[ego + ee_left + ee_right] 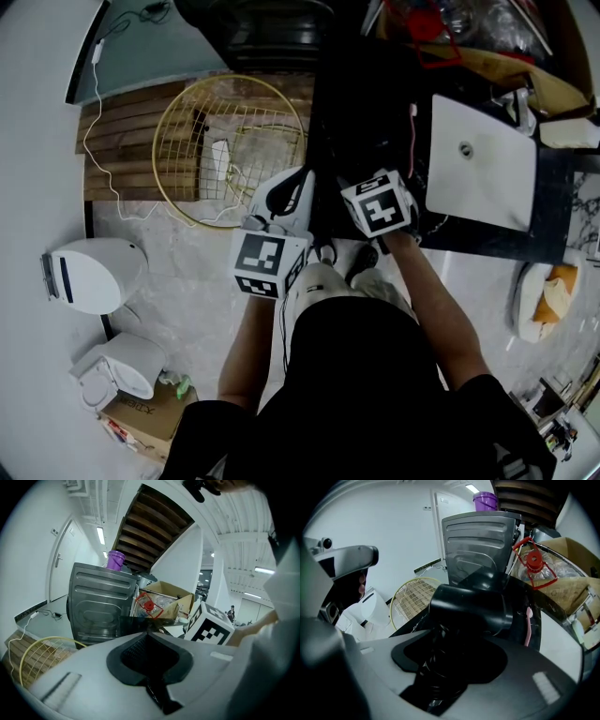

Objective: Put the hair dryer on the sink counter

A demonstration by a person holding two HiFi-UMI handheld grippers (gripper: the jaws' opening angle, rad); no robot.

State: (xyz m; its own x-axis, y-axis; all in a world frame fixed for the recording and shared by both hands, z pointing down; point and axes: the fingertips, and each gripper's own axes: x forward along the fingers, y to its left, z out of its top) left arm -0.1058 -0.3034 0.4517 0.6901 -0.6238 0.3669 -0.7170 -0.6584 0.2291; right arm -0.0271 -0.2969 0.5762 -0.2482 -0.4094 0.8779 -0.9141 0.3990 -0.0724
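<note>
Right gripper (442,662) is clamping the hair dryer (474,605) handle between its jaws, barrel sitting just ahead; left gripper (151,666) jaws are sitting closed on nothing.

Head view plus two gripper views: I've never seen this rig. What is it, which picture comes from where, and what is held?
There is no robot here: a person holds a two-jaw gripper in each hand. The head view looks down from the person's head. Each gripper view rides on its gripper and looks along its jaws. The right gripper has its jaws shut on a black plastic hair dryer. The left gripper looks shut, with nothing in it. Ahead lies a dark sink counter with a white square basin. A gold wire basket sits to the left.
</note>
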